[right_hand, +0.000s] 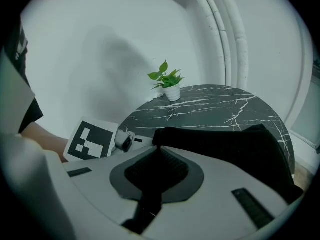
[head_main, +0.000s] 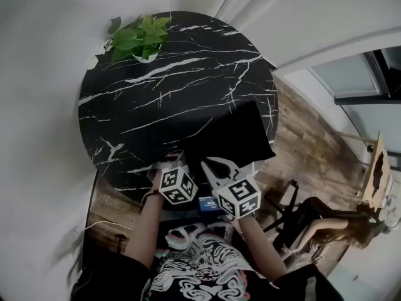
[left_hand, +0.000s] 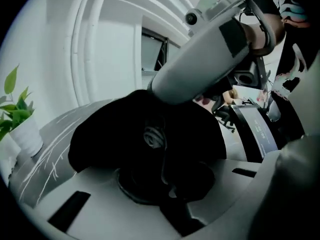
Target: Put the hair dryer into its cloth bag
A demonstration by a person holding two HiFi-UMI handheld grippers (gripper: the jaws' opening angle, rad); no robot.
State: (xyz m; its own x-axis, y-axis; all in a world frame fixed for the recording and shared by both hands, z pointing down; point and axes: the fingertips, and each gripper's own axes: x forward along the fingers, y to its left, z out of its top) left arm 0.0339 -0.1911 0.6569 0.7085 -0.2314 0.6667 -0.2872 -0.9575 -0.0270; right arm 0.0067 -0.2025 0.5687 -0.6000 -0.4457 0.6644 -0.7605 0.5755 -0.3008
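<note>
With left tool [head_main: 170, 162] and right tool [head_main: 208, 163] we pinch the edge of the cloth bag [head_main: 238, 137]; fabric could slip, or we clamp both layers, sealing the mouth.

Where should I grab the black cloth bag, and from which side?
I'd pinch the near hem of the cloth bag, coming from your own side. It lies flat on the table, so only that edge gives a pinchable fold; the left tool and right tool are shut on it there.

Matt black cloth bag [head_main: 235, 137]; glossy veined stone-look table [head_main: 156, 74]
</note>
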